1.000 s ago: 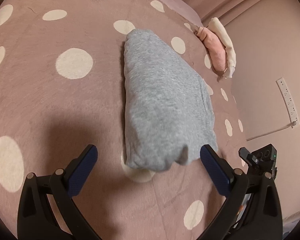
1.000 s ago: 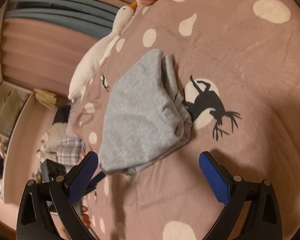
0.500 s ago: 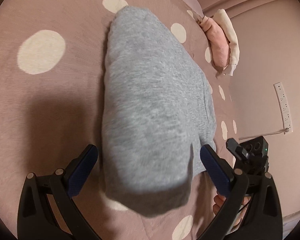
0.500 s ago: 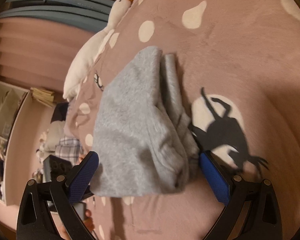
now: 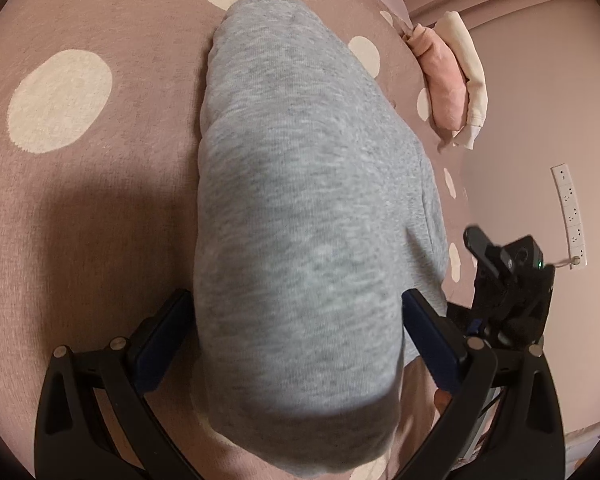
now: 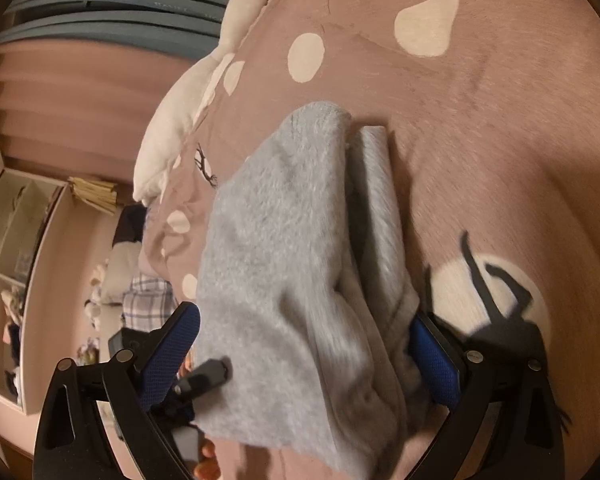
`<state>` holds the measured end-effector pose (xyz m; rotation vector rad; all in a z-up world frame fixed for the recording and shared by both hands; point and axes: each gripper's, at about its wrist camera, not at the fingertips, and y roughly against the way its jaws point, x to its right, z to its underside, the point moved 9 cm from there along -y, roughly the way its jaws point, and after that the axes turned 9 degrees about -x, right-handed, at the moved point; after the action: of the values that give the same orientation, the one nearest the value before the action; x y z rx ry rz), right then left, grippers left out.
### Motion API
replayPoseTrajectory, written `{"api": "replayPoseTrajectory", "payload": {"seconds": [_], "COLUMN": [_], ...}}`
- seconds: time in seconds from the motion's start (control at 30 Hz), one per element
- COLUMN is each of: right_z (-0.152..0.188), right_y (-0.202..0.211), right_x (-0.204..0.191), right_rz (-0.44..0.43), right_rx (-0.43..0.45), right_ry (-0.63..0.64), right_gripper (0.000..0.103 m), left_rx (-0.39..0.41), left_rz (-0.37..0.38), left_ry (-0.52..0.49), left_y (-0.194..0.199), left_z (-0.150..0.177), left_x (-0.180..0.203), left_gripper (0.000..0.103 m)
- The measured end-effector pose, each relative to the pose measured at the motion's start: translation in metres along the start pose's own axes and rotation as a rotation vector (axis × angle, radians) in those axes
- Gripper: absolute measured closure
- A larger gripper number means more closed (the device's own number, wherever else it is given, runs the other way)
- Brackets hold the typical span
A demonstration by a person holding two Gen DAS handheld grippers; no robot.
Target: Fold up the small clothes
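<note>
Honestly, the biggest thing here is the bedspread (image 5: pixel 100 208), that pinkish fuzzy cover with the cream dots, and it's my main worry: it's soft and grippy-looking, so if I dip too low I reckon I'd pinch the cover along with the clothes and drag the whole mess. The grey garment (image 5: pixel 300 208) is lying on it in a long folded bundle, running away from me, with the near end poking in between the fingers of both tongs. From the right side I can see loose layers and a separate strip along its edge (image 6: pixel 376 200), so a sloppy grab could catch only the top layer and let the fold fall open. My left gripper (image 5: pixel 296 320) is spread wide with the bundle between the pads, not squeezing anything that I can tell. Same with my right gripper (image 6: pixel 304 344), jaws apart, cloth sitting between them. The two tongs are really close at that same end, so bumping them together is a real risk. The plush goose (image 6: pixel 188 120) lies well clear.
</note>
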<state>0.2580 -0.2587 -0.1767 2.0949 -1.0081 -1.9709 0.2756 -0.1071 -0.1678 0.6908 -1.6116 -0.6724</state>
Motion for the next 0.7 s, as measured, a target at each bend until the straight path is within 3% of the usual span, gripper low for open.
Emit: {"api": "replayPoseTrajectory", "payload": {"seconds": [0.17,0.33,0.43,0.5,0.7], "right_z": [-0.006,-0.008,-0.008,-0.009,-0.008], "right_y": [-0.008,-0.012,-0.012,-0.012,-0.010], "right_x": [-0.005,-0.007,-0.001,0.004,0.000], "right_rz": [0.046,0.102,0.142,0.182,0.264], "right_rx": [-0.003,0.010,0.005,-0.003,0.005], "right_ry": [0.031,0.079,0.089,0.092,0.164], "right_gripper": [0.004,0.017,0.030,0.047,0.064], "left_rx": [0.002,0.010,0.021,0.031,0.049], "left_rz": [-0.026,-0.084,-0.116,-0.140,-0.193], "left_ry": [-0.002,-0.036,-0.054,-0.065,-0.095], "left_y": [-0.004,-0.006,-0.006,-0.006,-0.008], "left_z": [-0.002,0.000,0.000,-0.001,0.000], "left_x": [0.001,0.001,0.001,0.002,0.003], "left_gripper": [0.001,0.005,0.011,0.013,0.018]}}
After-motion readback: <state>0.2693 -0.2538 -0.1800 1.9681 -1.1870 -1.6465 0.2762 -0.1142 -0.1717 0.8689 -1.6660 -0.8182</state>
